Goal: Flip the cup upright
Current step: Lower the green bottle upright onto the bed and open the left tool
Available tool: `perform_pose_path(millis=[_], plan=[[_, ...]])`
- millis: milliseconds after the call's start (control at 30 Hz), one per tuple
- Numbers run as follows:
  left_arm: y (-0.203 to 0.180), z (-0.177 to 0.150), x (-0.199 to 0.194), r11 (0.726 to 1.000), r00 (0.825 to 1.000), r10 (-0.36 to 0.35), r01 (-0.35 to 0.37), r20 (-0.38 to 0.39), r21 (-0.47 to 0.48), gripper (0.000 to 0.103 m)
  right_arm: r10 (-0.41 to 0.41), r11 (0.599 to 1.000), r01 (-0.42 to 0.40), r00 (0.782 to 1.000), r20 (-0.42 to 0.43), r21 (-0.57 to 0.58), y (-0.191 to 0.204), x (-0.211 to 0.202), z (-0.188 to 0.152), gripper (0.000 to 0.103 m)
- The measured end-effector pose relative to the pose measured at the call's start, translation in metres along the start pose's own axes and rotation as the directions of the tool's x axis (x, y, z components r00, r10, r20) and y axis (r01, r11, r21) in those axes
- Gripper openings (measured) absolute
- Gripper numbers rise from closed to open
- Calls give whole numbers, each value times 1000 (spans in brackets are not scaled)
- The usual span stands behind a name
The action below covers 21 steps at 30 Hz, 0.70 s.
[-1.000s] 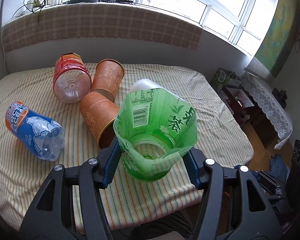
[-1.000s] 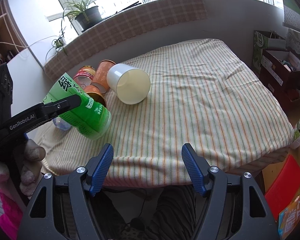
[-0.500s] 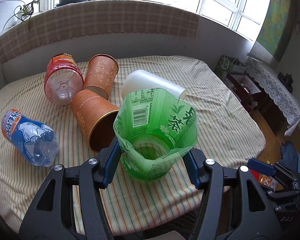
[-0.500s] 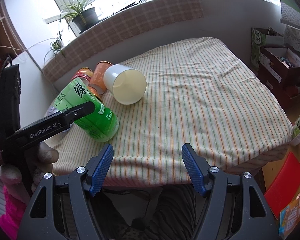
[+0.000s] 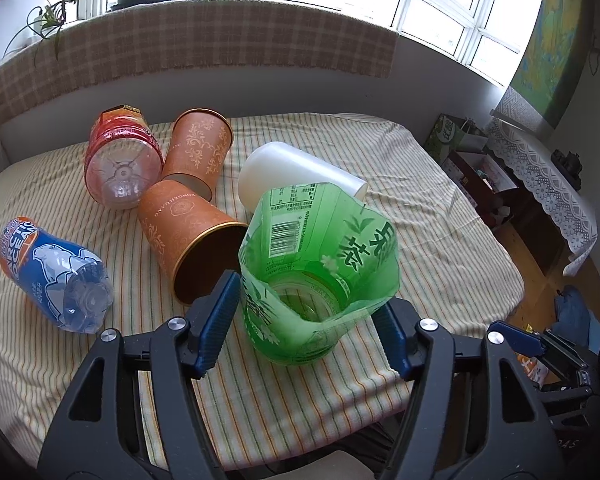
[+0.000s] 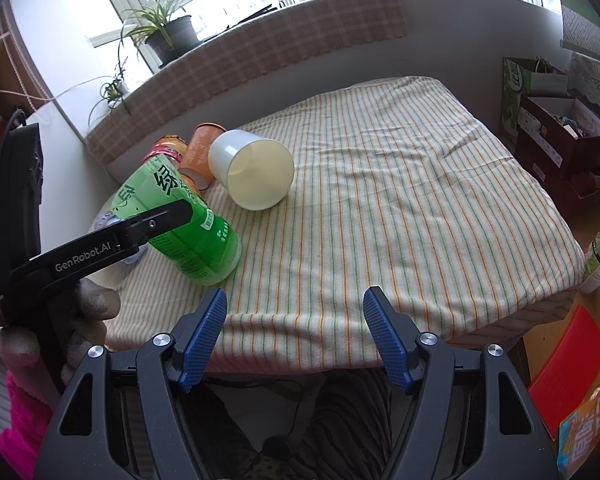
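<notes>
The left tongs (image 5: 306,312) are closed on the green cup (image 5: 318,276), a cut-off green tea bottle, held low on its sides by the blue pads, at the lower centre of the left wrist view. The right tongs (image 6: 296,336) are spread wide and hold nothing, at the bottom of the right wrist view, off the near edge of the striped bench (image 6: 400,208).

The cup's wall is thin plastic and is likely to buckle if squeezed harder; a slip out of the pads could follow. If it is released while tilted, it may topple, since the cloth is soft and creased. The brown cup (image 5: 188,240) just to its left could be nudged as the tongs are drawn away.

The green cup's long axis is seen leaning, not vertical: in the right wrist view the jagged open mouth is aimed toward the upper left and the closed base (image 6: 216,260) toward the lower right, on or just above the cloth; contact cannot be told.
</notes>
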<state>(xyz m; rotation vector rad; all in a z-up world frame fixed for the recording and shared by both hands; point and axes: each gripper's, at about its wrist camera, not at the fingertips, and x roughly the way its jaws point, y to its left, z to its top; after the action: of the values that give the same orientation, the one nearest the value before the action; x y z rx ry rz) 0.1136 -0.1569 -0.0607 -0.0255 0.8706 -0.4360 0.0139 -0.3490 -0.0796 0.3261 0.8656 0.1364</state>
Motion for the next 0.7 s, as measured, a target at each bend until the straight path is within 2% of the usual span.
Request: perform_pose_path(millis=[167,467,700], plan=[[0,0,-3,1000,1000,-17,17,6,-4,79,-2,1000,2,1000,3,-4,1,-1,0,70],[10,-12,-13,999,999,-37,37,-5,-29,83,-16,999,17,999,36,-30,9,-6,3,70],[27,-29,-38,998,999,-7,9,32,-62,83,-45,994,55,993,106,-93,28,-15,6,70]])
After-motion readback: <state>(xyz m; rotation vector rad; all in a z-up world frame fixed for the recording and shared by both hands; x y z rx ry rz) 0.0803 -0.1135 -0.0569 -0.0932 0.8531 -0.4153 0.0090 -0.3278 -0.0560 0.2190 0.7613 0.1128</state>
